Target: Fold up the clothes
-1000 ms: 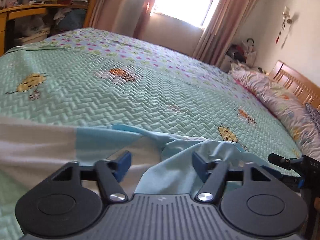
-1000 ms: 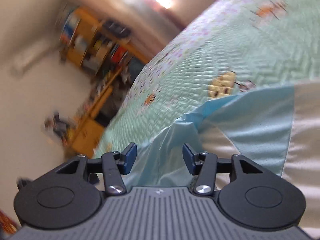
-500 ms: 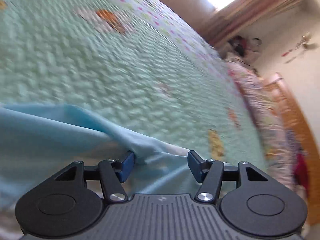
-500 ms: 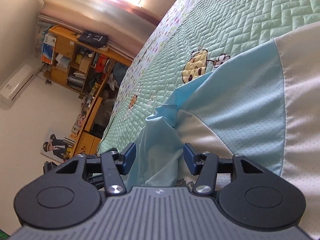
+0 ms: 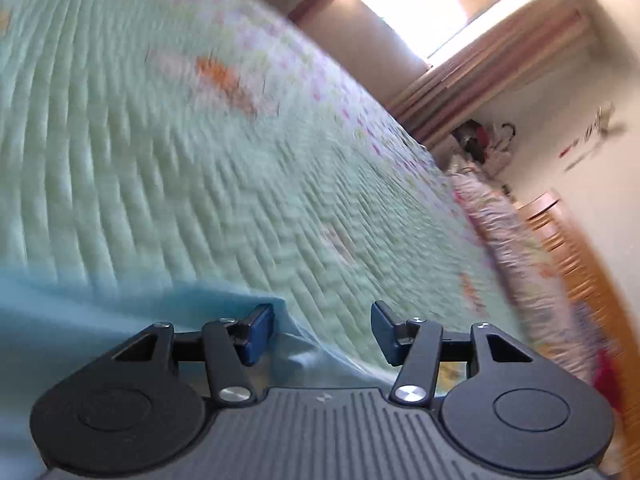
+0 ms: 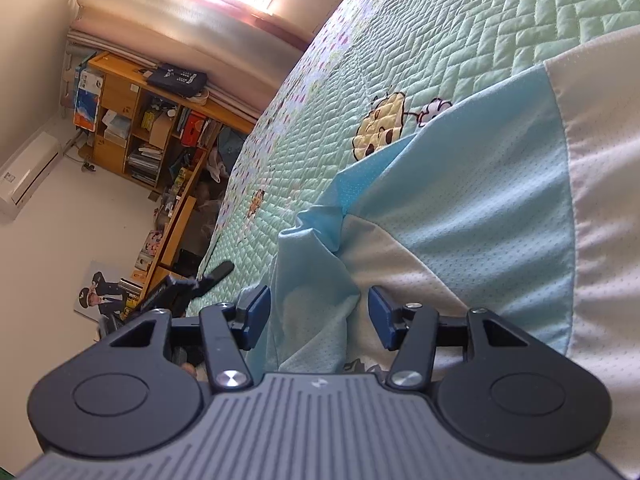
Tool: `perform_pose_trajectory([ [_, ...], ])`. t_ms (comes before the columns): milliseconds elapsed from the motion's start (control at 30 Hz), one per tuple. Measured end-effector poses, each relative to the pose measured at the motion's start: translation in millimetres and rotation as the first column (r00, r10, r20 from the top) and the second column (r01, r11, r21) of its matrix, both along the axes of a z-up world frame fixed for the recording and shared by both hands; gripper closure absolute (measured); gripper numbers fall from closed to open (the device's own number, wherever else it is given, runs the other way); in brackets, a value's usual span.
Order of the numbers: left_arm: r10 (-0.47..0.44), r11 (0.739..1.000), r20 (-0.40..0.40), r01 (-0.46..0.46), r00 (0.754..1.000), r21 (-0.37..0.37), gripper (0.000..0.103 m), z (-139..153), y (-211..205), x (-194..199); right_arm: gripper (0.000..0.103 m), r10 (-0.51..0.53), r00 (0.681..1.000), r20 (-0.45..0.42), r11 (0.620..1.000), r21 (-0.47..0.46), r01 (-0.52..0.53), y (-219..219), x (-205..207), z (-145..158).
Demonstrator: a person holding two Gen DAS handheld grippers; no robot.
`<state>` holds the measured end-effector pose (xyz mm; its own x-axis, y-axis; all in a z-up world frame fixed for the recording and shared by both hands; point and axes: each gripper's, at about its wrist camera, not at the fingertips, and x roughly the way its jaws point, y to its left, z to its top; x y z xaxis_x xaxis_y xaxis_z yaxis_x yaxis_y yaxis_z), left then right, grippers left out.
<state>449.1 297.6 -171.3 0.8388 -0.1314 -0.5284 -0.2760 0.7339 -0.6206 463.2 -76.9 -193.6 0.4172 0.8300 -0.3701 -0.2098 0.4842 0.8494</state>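
The left gripper [image 5: 322,334], its jaws just closing, straddles the light-blue shirt's [image 6: 472,184] edge without pinching it. The right gripper [image 6: 318,316] stands half open around a bunched fold. The shirt lies on the quilted bedspread [image 6: 500,28]. Grasping step; next, both must clamp before lifting.

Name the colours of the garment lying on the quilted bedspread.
Light blue and white panels on the mesh garment; right wrist view shows it best.
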Motion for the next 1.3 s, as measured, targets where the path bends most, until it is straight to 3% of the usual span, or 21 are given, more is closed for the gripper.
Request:
perform_pose_trajectory([
  [167, 0.006, 0.996, -0.014, -0.005, 1.000, 0.084, 0.074, 12.9, 2.5, 19.5, 0.047, 0.002, 1.000, 0.010, 1.000, -0.015, -0.002, 4.2, -0.2, -1.5],
  [233, 0.000, 0.997, -0.025, 0.002, 1.000, 0.074, 0.076, 15.5, 4.2, 20.1, 0.047, 0.002, 1.000, 0.009, 1.000, -0.011, -0.002, 3.9, -0.5, -1.9],
  [333, -0.004, 1.000, -0.031, 0.005, 1.000, 0.023, 0.075, 15.9, 8.8, 8.7, 0.047, 0.002, 1.000, 0.006, 1.000, -0.004, -0.002, 3.7, -0.7, -2.5],
  [433, 0.001, 1.000, -0.028, -0.001, 1.000, 0.012, 0.060, 17.9, 10.2, -11.4, 0.047, 0.001, 1.000, 0.006, 1.000, -0.004, -0.001, 2.6, -1.1, -3.0],
  [567, -0.022, 1.000, -0.048, 0.022, 0.999, 0.010, 0.055, 16.3, 9.0, -20.6, 0.047, -0.001, 1.000, 0.006, 1.000, -0.006, 0.001, 2.7, -1.2, -2.6],
  [667, -0.078, 0.997, -0.084, 0.077, 0.993, -0.014, 0.055, 10.1, 7.8, -11.4, 0.047, -0.001, 1.000, 0.008, 1.000, -0.010, 0.001, 3.3, -1.9, -2.4],
  [800, -0.155, 0.985, -0.159, 0.140, 0.975, -0.106, 0.058, -5.4, 10.1, 13.4, 0.047, -0.001, 1.000, 0.009, 1.000, -0.010, 0.001, 3.8, -2.1, -2.6],
  [833, -0.171, 0.982, -0.169, 0.154, 0.971, -0.111, 0.067, -5.9, 10.5, 17.7, 0.047, -0.001, 1.000, 0.010, 1.000, -0.010, 0.001, 3.7, -1.9, -3.1],
  [867, -0.178, 0.982, -0.183, 0.161, 0.967, -0.102, 0.085, -5.2, 10.4, 20.9, 0.047, 0.000, 1.000, 0.011, 1.000, -0.009, 0.000, 3.5, -1.7, -3.3],
  [933, -0.180, 0.983, -0.203, 0.169, 0.963, -0.072, 0.098, -3.8, 9.3, 23.9, 0.047, -0.001, 1.000, 0.013, 1.000, -0.008, 0.001, 3.4, -1.3, -3.9],
  [1067, -0.183, 0.981, -0.179, 0.191, 0.967, 0.024, 0.101, 10.0, 0.1, 21.9, 0.047, 0.000, 1.000, 0.022, 1.000, -0.012, 0.000, 3.1, -1.0, -4.0],
  [1200, -0.166, 0.966, -0.085, 0.179, 0.982, 0.186, 0.102, 36.8, -10.1, 19.3, 0.047, 0.001, 0.999, 0.036, 1.000, -0.025, 0.000, 5.2, -1.5, -2.8],
  [1300, -0.179, 0.949, -0.101, 0.199, 0.979, 0.244, 0.102, 38.1, -12.9, 31.7, 0.047, 0.003, 0.999, 0.047, 0.999, -0.039, -0.002, 7.0, -2.4, -2.9],
])
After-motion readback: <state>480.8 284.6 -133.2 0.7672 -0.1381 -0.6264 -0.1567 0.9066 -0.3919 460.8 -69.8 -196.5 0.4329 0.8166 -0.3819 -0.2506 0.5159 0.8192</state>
